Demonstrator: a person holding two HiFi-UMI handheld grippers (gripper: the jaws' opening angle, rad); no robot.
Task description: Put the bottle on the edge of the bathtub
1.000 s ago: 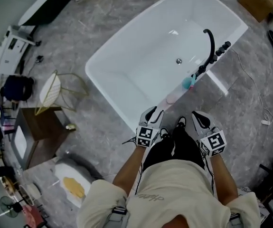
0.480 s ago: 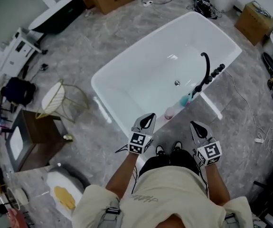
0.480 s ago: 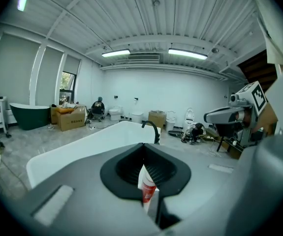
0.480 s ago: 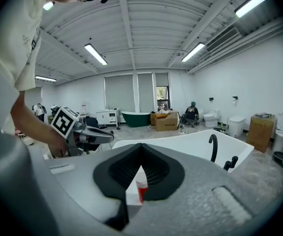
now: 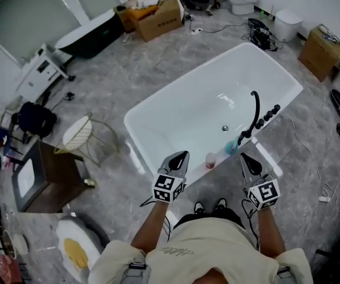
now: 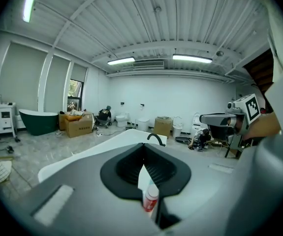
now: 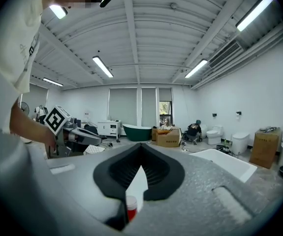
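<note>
A small bottle [image 5: 210, 160] with a red cap stands upright on the near rim of the white bathtub [image 5: 183, 86], beside a teal item [image 5: 232, 147] and the black faucet [image 5: 255, 108]. My left gripper [image 5: 178, 158] hangs just left of the bottle, apart from it, jaws shut on nothing. My right gripper [image 5: 251, 163] hangs to the bottle's right, also shut with nothing in it. In the left gripper view the bottle [image 6: 150, 199] shows below the closed jaws of the left gripper [image 6: 143, 166]. In the right gripper view the bottle [image 7: 131, 209] peeks under the right gripper [image 7: 140, 166].
A gold wire chair [image 5: 84, 132] and a wooden cabinet [image 5: 45, 176] stand left of the tub. Cardboard boxes [image 5: 158, 16] and a dark green tub [image 5: 90, 31] sit at the back. Cables [image 5: 317, 164] trail on the floor at the right. The person's shoes are just before the tub.
Both grippers have drawn back from the tub's rim toward the person, and the head view has lifted to show more of the room. The bottle stays on the rim.
</note>
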